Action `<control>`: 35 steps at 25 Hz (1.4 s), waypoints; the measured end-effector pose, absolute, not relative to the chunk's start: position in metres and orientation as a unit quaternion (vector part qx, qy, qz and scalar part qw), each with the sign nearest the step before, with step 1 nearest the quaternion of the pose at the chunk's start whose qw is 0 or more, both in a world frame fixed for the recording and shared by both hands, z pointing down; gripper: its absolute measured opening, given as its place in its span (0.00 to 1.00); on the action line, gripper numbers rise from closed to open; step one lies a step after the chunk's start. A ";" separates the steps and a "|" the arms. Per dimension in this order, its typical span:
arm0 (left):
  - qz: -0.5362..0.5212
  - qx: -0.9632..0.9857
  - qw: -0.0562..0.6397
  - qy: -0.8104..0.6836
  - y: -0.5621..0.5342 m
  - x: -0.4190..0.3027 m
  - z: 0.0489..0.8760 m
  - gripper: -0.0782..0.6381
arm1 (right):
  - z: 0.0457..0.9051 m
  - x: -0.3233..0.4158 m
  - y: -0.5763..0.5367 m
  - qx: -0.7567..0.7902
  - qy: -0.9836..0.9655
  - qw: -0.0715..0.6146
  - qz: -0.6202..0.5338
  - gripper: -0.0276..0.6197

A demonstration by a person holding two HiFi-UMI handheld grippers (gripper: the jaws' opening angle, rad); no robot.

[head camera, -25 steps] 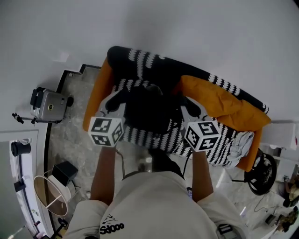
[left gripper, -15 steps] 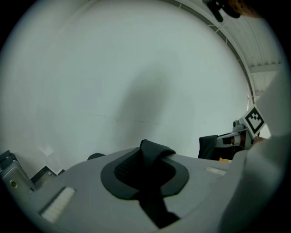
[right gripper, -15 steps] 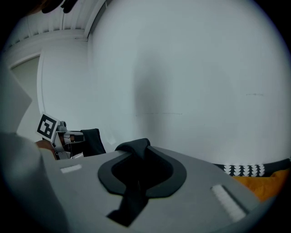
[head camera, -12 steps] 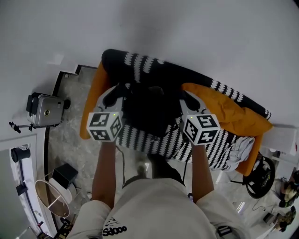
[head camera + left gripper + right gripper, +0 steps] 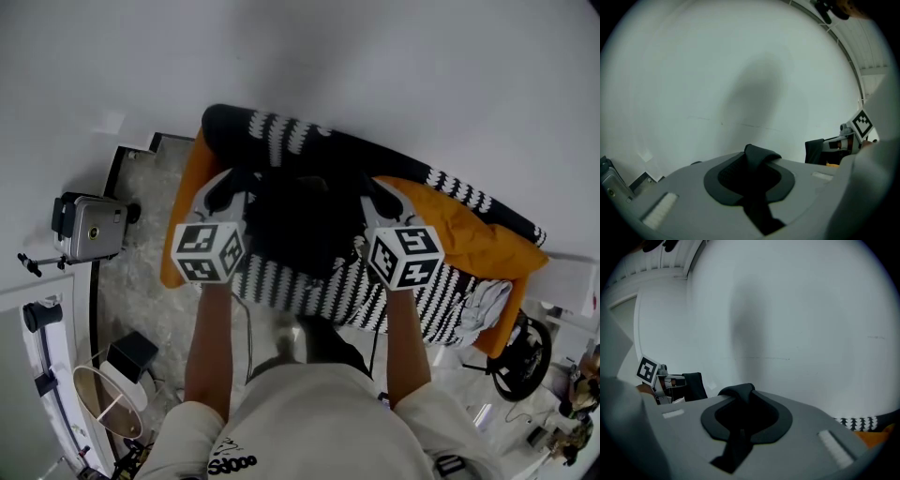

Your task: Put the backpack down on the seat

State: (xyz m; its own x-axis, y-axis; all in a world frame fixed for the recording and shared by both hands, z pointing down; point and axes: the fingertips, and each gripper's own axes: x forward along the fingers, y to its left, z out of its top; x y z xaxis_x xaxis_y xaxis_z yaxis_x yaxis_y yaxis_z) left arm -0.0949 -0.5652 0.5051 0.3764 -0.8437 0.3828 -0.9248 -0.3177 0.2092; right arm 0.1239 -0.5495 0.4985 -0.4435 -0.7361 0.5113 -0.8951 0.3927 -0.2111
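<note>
The black backpack [image 5: 300,225] hangs between my two grippers over the sofa seat [image 5: 309,289], which has a black-and-white patterned cover. My left gripper [image 5: 228,189] holds the bag's left side. A black strap [image 5: 757,161] is pinched between its jaws in the left gripper view. My right gripper [image 5: 380,199] holds the right side, shut on another black strap [image 5: 739,397]. Whether the bag's bottom touches the seat is hidden by the bag itself. Each gripper view looks at the white wall, with the other gripper [image 5: 855,131] [image 5: 656,377] at the edge.
An orange cushion [image 5: 459,230] lies on the sofa to the right of the bag, and the orange armrest [image 5: 183,220] is to its left. A grey device on a tripod [image 5: 89,228] and a lampshade [image 5: 105,401] stand on the floor at left. Clutter sits at lower right [image 5: 520,356].
Both grippers and the backpack have shifted slightly toward the sofa's backrest. Both grips on the straps are unchanged.
</note>
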 end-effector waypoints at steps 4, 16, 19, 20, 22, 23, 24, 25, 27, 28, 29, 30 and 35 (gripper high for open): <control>0.101 0.804 0.195 -0.553 -0.577 -0.098 0.504 0.17 | 0.498 0.120 -0.562 0.502 -0.816 0.168 0.234 0.11; 0.141 0.791 0.183 -0.567 -0.603 -0.119 0.536 0.17 | 0.531 0.100 -0.574 0.504 -0.806 0.173 0.258 0.11; 0.148 0.785 0.188 -0.572 -0.606 -0.129 0.548 0.17 | 0.543 0.094 -0.573 0.503 -0.802 0.178 0.268 0.12; 0.151 0.783 0.190 -0.573 -0.606 -0.133 0.553 0.17 | 0.547 0.092 -0.572 0.502 -0.802 0.180 0.271 0.12; 0.157 0.778 0.194 -0.577 -0.606 -0.141 0.562 0.17 | 0.555 0.085 -0.569 0.499 -0.801 0.181 0.276 0.12; 0.157 0.775 0.196 -0.579 -0.605 -0.145 0.566 0.17 | 0.559 0.083 -0.568 0.498 -0.801 0.181 0.279 0.12; 0.156 0.774 0.200 -0.580 -0.605 -0.149 0.569 0.17 | 0.561 0.082 -0.567 0.498 -0.800 0.180 0.282 0.12; 0.156 0.773 0.204 -0.580 -0.604 -0.152 0.572 0.17 | 0.564 0.082 -0.566 0.498 -0.799 0.178 0.287 0.12; 0.162 0.775 0.210 -0.574 -0.600 -0.155 0.579 0.18 | 0.569 0.082 -0.564 0.500 -0.794 0.175 0.297 0.12; 0.170 0.775 0.211 -0.570 -0.598 -0.155 0.583 0.18 | 0.571 0.083 -0.562 0.501 -0.792 0.176 0.301 0.12; 0.180 0.775 0.213 -0.567 -0.595 -0.157 0.588 0.18 | 0.575 0.084 -0.560 0.502 -0.790 0.179 0.304 0.12; 0.189 0.774 0.216 -0.565 -0.591 -0.158 0.594 0.18 | 0.578 0.085 -0.557 0.504 -0.787 0.183 0.306 0.12; 0.193 0.763 0.245 -0.566 -0.572 -0.166 0.615 0.19 | 0.593 0.094 -0.546 0.510 -0.773 0.187 0.328 0.12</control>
